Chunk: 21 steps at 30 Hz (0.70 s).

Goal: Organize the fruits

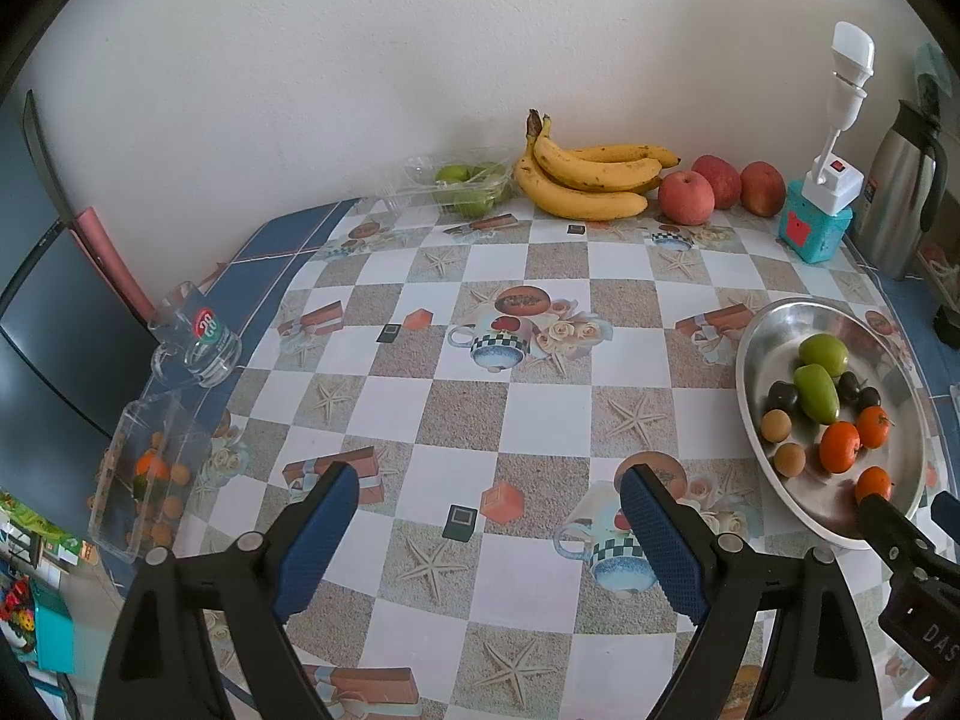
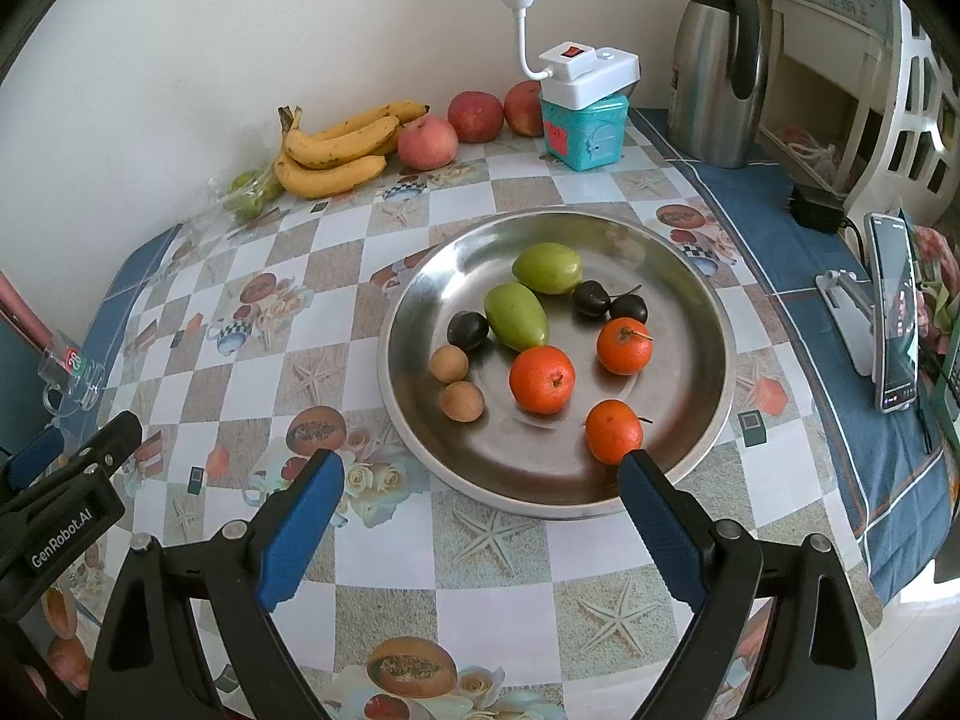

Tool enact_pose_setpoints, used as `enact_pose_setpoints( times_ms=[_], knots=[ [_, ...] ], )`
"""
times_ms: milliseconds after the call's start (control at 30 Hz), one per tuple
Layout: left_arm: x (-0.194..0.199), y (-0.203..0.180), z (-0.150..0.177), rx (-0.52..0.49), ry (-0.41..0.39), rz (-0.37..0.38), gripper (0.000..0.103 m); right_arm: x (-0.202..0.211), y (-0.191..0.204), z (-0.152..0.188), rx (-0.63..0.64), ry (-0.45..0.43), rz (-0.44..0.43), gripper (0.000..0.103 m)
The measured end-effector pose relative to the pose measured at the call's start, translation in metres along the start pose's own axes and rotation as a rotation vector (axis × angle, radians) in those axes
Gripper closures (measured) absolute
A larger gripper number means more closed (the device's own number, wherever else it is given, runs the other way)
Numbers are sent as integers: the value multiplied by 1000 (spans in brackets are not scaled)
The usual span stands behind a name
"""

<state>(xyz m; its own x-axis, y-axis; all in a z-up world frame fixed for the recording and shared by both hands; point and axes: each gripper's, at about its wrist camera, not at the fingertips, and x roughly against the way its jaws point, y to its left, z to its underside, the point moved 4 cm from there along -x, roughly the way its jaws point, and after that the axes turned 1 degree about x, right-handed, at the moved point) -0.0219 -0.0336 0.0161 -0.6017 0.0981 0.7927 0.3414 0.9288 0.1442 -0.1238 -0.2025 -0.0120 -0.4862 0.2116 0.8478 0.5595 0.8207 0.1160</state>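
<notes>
A steel plate (image 2: 690,276) holds three oranges (image 2: 542,379), two green fruits (image 2: 516,315), dark cherries (image 2: 591,298) and two brown longans (image 2: 449,362). My right gripper (image 2: 480,516) hovers open over the plate's near rim with nothing between its fingers; its right fingertip is close to the nearest orange (image 2: 613,430). My left gripper (image 1: 489,534) stands open above bare tablecloth, left of the plate (image 1: 774,318). Bananas (image 1: 585,180) and three apples (image 1: 686,197) lie against the far wall. A clear box (image 1: 144,480) at the table's left edge contains an orange and several longans.
A clear tray of green fruit (image 1: 468,186) sits left of the bananas. A glass mug (image 1: 198,342) stands near the left edge. A lamp on a teal box (image 2: 585,129), a steel thermos (image 2: 717,66) and a phone on a stand (image 2: 894,312) occupy the right side.
</notes>
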Motion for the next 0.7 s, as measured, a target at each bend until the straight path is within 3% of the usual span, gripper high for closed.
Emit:
enact_pose_setpoints(
  times_ms=[700],
  knots=[
    [0,-1,0,0,1,0,12,-2,1,1,8,3,1,10]
  ],
)
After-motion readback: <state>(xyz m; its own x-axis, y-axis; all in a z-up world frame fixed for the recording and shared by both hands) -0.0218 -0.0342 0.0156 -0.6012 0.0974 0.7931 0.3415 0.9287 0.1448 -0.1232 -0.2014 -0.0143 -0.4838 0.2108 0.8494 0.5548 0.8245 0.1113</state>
